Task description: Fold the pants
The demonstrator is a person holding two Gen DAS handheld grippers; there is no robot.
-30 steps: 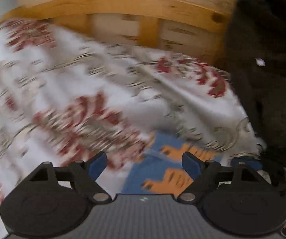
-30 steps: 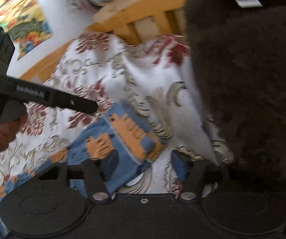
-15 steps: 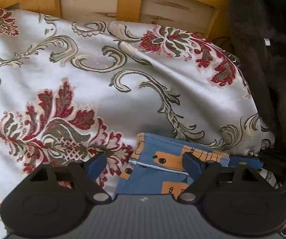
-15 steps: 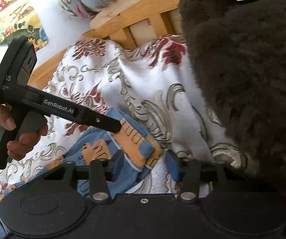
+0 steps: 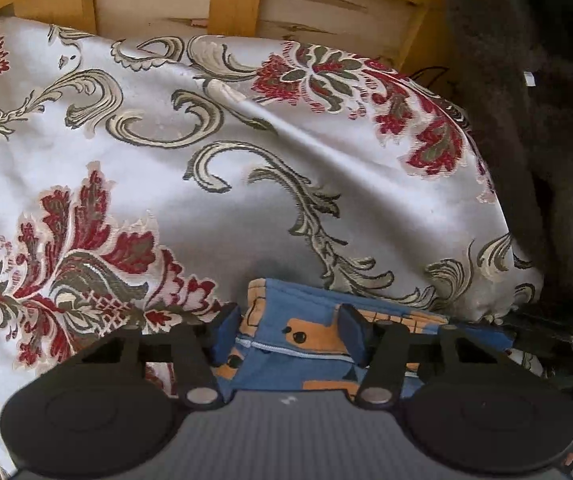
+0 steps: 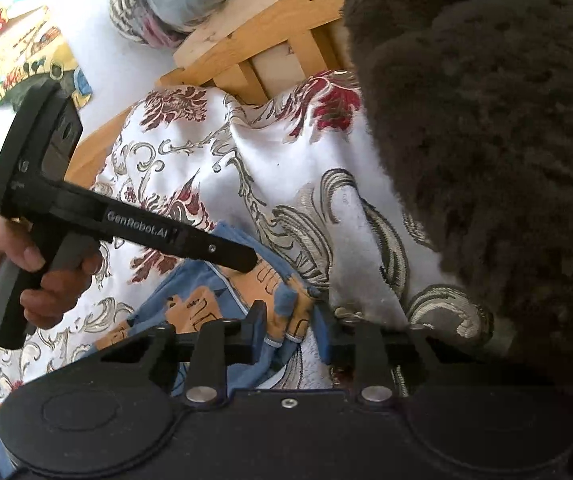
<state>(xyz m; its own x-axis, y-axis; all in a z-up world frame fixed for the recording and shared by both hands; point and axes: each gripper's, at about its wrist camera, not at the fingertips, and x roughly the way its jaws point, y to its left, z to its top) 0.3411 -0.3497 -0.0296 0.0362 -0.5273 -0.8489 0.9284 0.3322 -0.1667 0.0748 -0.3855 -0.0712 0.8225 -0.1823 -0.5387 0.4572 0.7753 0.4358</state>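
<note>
Sharp, sunlit views; fisheye-bent edges, perhaps overexposed whites.

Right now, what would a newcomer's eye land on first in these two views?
The blue pants with orange print, bunched on a white floral cloth. Both the left hand-held gripper and right hand-held gripper are closing around their edge. A dark furry blanket fills the right.

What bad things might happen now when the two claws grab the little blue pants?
1. Both claws, left claw and right claw, are closing on one end of the blue pants. Either could pinch the flowery cloth underneath too, and lift it along.
2. The right claw sits at the very edge of the pants, so they might slip out.
3. The claws are close together, so they might bump.
</note>
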